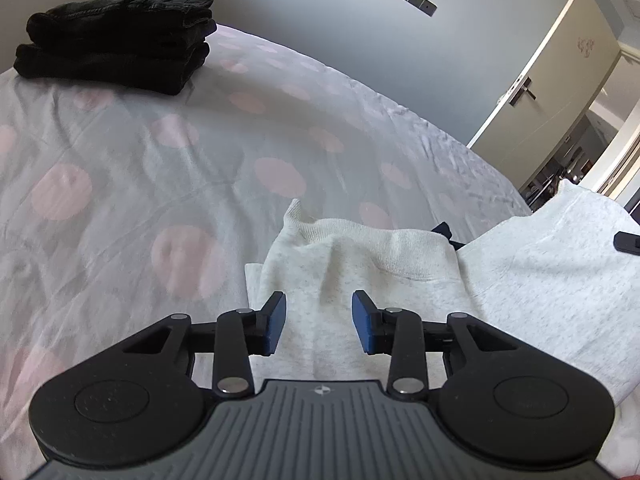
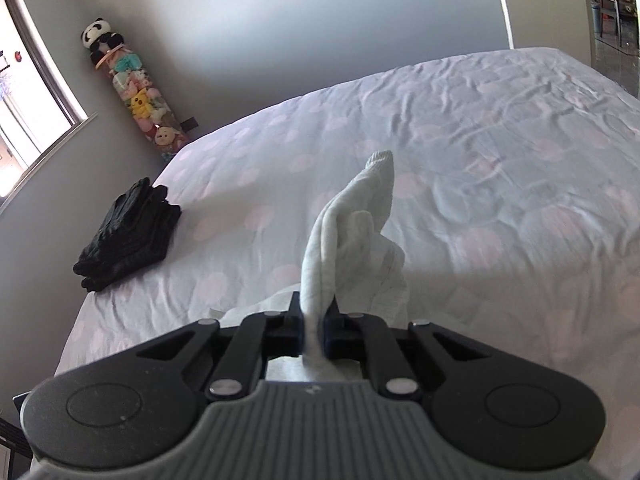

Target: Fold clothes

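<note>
Pinching a soft fold of the pale grey sweatshirt (image 2: 352, 220), the right tool (image 2: 314, 330) holds it raised above the bed (image 2: 480, 160); the left tool (image 1: 318, 322) hovers released over its ribbed hem. Folded black clothes (image 1: 116, 36) sit on the wrinkled, pink-dotted sheet.

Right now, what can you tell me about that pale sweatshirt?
The sweatshirt is light heather-grey, soft fleecy knit with ribbed cuffs. It lies rumpled on the bed, partly folded. The right gripper is shut on a bunched part, lifting a sleeve. The left gripper is open just above it.
</note>
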`<state>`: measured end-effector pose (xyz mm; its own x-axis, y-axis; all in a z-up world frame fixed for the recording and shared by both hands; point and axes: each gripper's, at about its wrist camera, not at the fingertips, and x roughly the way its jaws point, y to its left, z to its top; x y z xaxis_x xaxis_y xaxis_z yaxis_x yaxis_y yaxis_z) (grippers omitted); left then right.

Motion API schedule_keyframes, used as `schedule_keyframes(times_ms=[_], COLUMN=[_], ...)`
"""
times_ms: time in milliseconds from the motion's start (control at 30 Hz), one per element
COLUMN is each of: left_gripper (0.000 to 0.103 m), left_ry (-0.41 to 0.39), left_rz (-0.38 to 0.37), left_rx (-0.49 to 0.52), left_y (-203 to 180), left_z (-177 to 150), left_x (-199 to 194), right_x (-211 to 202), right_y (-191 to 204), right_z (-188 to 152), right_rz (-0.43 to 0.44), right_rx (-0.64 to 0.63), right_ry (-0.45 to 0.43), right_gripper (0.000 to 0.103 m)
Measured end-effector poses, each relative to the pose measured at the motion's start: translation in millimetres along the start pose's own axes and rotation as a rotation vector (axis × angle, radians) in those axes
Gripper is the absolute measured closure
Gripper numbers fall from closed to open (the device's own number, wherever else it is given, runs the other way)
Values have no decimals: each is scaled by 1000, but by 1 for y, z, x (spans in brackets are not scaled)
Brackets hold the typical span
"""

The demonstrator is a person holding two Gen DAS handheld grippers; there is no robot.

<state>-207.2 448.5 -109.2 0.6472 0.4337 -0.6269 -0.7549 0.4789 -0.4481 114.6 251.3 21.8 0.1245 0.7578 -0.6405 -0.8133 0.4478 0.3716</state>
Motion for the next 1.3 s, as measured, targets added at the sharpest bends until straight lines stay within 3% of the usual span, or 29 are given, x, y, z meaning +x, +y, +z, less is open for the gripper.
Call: schedule_keyframes(times_ms=[167, 467, 633, 900, 1033, 1100, 1167, 1300], left_gripper=[62, 63, 63, 63, 63, 65, 64, 53], left_ry=[-12, -12, -19, 1, 8, -4, -26, -48], left_rz=[-42, 18, 30, 45, 45, 56, 63, 24], left_rx=[-70, -169, -184, -194, -181, -183, -187, -208], left_y=[14, 47, 55, 62, 58, 56, 56, 53], left_z=[5, 11, 13, 12, 13, 13, 13, 10], left_x=[-11, -18, -19, -16, -17, -21, -28, -40], right_x=[20, 92, 142, 199, 198, 187, 169, 124], right_y=[69, 162, 187, 193, 195, 205, 213, 216], right_z=[-6, -59, -96, -138, -138, -136, -132, -125], right_rz=[20, 53, 37, -5, -9, -3, 11, 63], right_rx=[-55, -125, -160, -202, -213, -247, -263, -276], right_ry=[23, 110, 181, 293, 301, 279, 248, 171], right_gripper=[93, 93, 93, 92, 83, 73, 69, 65])
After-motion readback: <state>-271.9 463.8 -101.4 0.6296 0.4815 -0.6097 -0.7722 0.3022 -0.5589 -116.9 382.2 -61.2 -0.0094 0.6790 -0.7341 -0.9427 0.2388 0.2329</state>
